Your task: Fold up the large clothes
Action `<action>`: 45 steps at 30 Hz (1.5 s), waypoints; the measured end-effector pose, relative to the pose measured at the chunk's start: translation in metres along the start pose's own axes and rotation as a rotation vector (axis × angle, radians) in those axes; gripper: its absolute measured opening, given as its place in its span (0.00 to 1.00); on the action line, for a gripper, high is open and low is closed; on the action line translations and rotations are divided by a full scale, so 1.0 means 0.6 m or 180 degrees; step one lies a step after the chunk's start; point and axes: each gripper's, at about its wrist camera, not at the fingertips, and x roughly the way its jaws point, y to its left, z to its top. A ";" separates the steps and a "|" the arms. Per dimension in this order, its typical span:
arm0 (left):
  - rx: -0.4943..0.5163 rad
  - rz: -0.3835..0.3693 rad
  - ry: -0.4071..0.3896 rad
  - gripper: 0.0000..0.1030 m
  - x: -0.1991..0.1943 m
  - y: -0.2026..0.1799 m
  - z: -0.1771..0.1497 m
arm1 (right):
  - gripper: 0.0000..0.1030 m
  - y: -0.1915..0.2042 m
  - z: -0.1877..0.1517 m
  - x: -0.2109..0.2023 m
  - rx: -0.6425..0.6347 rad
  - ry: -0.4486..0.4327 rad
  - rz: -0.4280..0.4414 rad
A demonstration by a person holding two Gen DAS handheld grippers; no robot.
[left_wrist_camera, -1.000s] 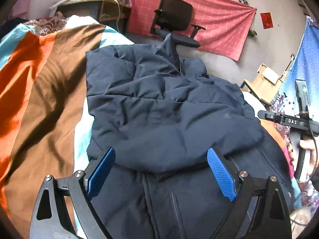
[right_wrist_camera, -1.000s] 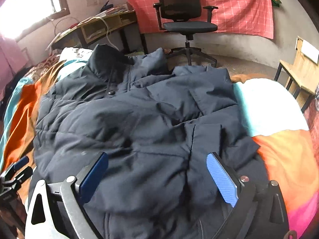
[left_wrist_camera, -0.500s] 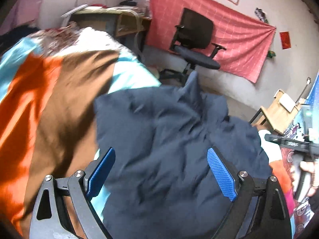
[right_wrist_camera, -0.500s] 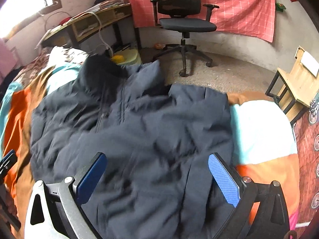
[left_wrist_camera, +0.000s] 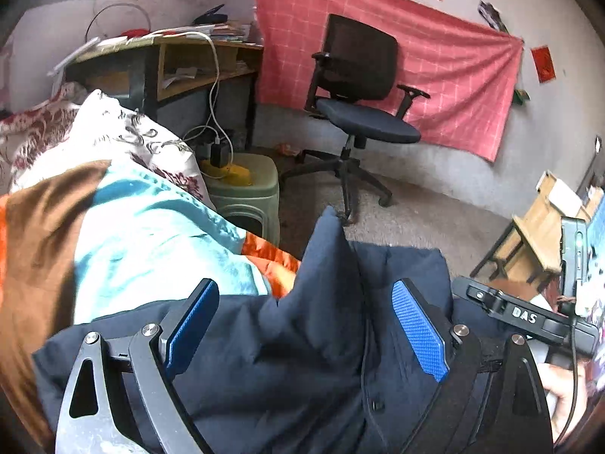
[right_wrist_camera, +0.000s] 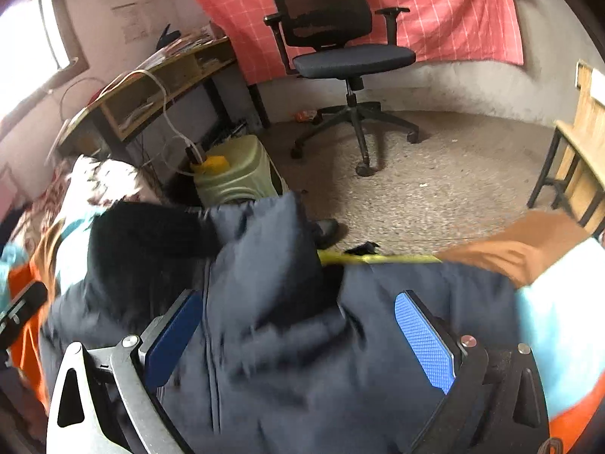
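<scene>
Both claws were over the collar end of the jacket [left_wrist_camera: 321,340], which lay spread on the bed [left_wrist_camera: 132,234] with its collar standing up near the bed's far edge, by the floor. The left claw [left_wrist_camera: 306,329] stood wide apart, nothing pinched between its blue pads, the padded cloth merely beneath it. The right claw [right_wrist_camera: 298,336] was just as wide apart and empty, above the zip line. Most likely they were lining up to take the top of the jacket for a fold, one on each side.
</scene>
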 end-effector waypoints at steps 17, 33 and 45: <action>-0.0007 -0.0180 -0.0112 0.05 -0.002 0.015 0.001 | 0.19 -0.022 0.028 0.077 0.0525 0.0158 0.0472; 0.0445 -0.0491 -0.0689 0.02 -0.283 -0.029 -0.134 | 0.14 -0.008 -0.104 -0.244 -0.0103 -0.0515 0.0898; 0.0598 -0.0531 -0.0434 0.01 -0.354 -0.041 -0.275 | 0.12 0.046 -0.307 -0.354 -0.1130 -0.0644 0.0591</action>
